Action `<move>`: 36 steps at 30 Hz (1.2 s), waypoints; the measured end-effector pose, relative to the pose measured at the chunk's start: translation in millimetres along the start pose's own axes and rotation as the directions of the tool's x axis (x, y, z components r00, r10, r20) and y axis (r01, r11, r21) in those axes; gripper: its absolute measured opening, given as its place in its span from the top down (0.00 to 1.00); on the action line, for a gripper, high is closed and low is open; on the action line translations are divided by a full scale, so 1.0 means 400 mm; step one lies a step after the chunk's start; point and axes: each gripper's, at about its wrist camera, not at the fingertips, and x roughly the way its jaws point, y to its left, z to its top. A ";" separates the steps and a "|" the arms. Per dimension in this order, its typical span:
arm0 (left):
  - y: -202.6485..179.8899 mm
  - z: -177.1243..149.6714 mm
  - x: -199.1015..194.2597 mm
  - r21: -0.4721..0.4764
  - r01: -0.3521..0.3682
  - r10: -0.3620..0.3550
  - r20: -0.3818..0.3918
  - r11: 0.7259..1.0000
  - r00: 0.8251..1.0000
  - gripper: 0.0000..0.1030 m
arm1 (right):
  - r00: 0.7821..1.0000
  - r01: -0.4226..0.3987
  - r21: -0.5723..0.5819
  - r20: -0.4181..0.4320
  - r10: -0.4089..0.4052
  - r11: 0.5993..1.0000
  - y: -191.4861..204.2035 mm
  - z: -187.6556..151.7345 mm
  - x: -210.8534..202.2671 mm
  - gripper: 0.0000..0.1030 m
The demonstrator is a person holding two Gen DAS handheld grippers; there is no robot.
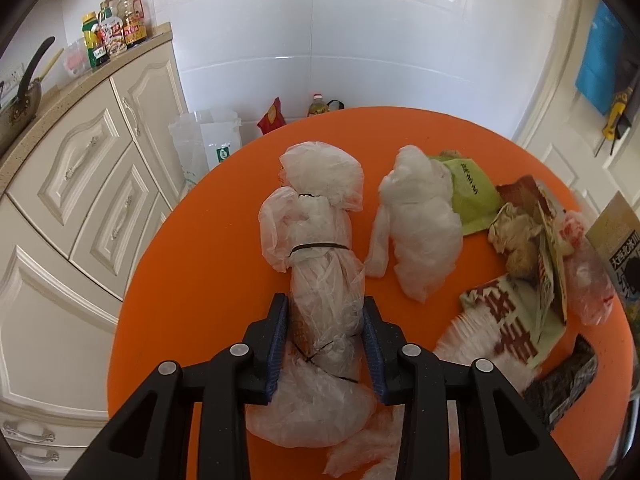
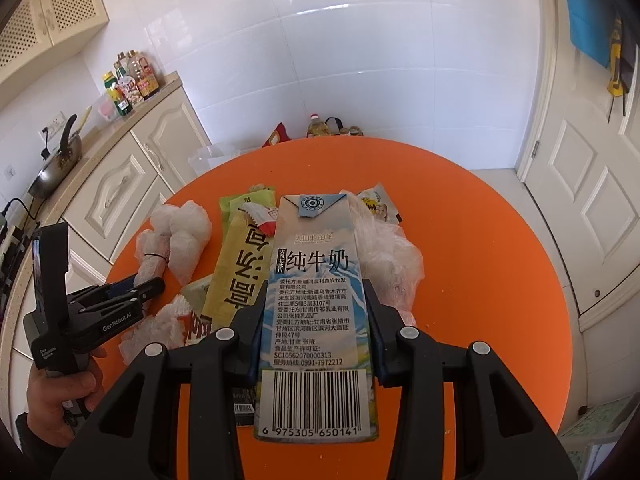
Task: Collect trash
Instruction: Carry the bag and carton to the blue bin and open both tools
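Both grippers gripped trash over the round orange table (image 1: 180,300): left gripper (image 1: 326,304) a tied plastic bundle (image 1: 316,248), right gripper (image 2: 316,292) a milk carton (image 2: 316,280), beside cream kitchen cabinets (image 1: 92,184) and white tiled wall (image 1: 360,40).

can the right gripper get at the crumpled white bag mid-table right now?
Probably not: the right gripper is shut on the milk carton, so its jaws are full. The crumpled white bag itself lies uncovered.
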 end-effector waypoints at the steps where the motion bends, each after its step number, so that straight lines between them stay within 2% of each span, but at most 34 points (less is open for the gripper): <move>1: 0.000 -0.007 -0.003 0.005 -0.005 0.005 0.003 1.000 1.000 0.62 | 1.000 -0.003 0.000 -0.003 0.003 1.000 0.002 -0.003 0.001 0.61; 4: -0.002 -0.007 0.001 -0.004 -0.004 0.004 0.011 1.000 1.000 0.62 | 1.000 -0.004 -0.006 -0.010 0.004 1.000 0.007 -0.010 0.005 0.61; 6: 0.000 -0.001 0.009 -0.017 0.005 -0.005 0.013 1.000 1.000 0.66 | 1.000 -0.008 -0.010 -0.007 0.008 1.000 0.011 -0.011 0.002 0.61; 7: 0.005 0.000 0.007 -0.027 0.015 -0.015 0.012 1.000 1.000 0.73 | 1.000 -0.009 -0.015 -0.004 0.009 1.000 0.013 -0.011 -0.002 0.61; 11: 0.046 -0.008 -0.027 -0.077 0.051 -0.047 0.041 0.996 0.998 0.74 | 1.000 -0.018 -0.018 0.018 0.018 1.000 0.012 -0.013 -0.025 0.61; 17: 0.066 -0.068 -0.147 -0.084 0.002 0.009 0.126 0.996 0.992 0.74 | 0.997 -0.047 0.000 0.055 0.047 0.999 -0.010 -0.018 -0.072 0.61; 22: 0.041 -0.113 -0.280 -0.072 0.004 0.011 0.210 0.997 0.978 0.74 | 0.993 -0.067 0.008 0.100 0.066 0.998 -0.029 -0.015 -0.122 0.61; 26: 0.000 -0.153 -0.395 -0.044 0.043 -0.030 0.261 0.998 0.965 0.74 | 0.989 -0.077 0.025 0.131 0.073 0.997 -0.053 -0.015 -0.166 0.61; 30: -0.078 -0.197 -0.490 0.024 0.109 -0.111 0.286 0.994 0.952 0.74 | 0.982 -0.084 0.054 0.174 0.074 0.995 -0.103 -0.025 -0.224 0.61; 36: -0.239 -0.248 -0.598 0.151 0.204 -0.240 0.284 0.967 0.928 0.74 | 0.972 -0.058 0.133 0.232 0.026 0.989 -0.234 -0.066 -0.326 0.61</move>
